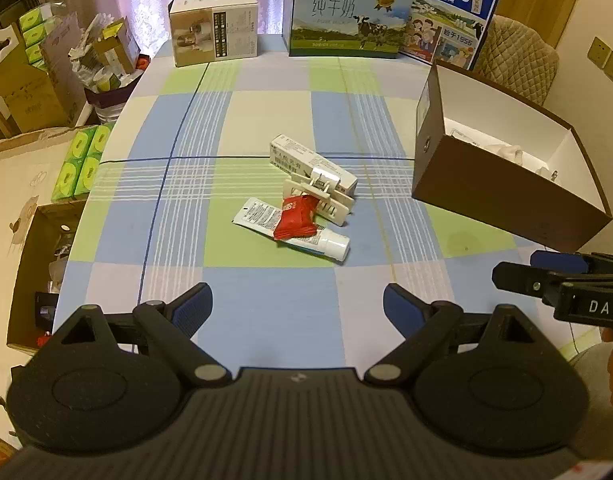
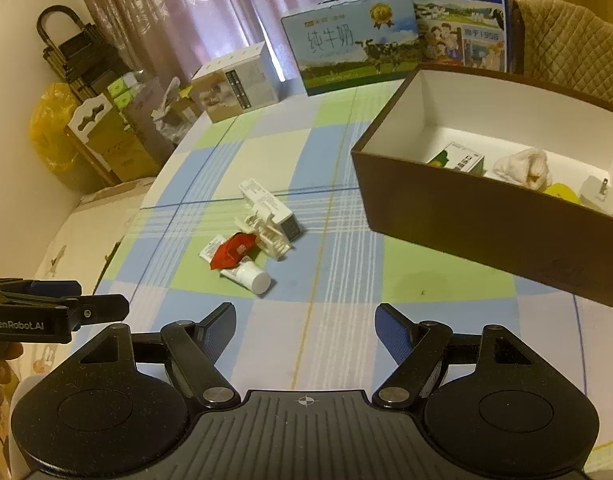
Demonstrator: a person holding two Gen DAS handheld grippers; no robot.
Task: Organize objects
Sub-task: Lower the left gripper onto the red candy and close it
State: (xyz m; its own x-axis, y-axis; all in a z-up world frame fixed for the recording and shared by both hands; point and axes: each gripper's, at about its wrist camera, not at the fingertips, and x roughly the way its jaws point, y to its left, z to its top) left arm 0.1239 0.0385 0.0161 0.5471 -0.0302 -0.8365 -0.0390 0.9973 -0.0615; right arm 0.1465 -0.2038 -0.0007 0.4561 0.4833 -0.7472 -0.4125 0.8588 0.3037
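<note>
A: Where do things stand on the desk [image 1: 266, 280]?

B: Nearest, the left tool [image 1: 297, 304] and the right tool [image 2: 304, 322] both hover over the checked blue-and-green cloth, fingers spread wide, holding and touching nothing.

A: And the loose items?

B: At twelve o'clock from the left tool, well apart from it, sits a small heap: a white plastic tube with a white cap [image 1: 306, 236], a red foil snack packet [image 1: 296, 218] lying across it, a cream plastic clip [image 1: 326, 198] just behind, and a long white carton [image 1: 306, 158] touching that clip. At two o'clock stands the brown cardboard box with a white lining [image 2: 466, 216], already holding a small carton, a white cloth and a few more bits.

A: So which step?

B: Between picks, I judge. Next calls for reaching forward to the heap, probably taking the red packet on top first, then carrying it right into the box.
</note>
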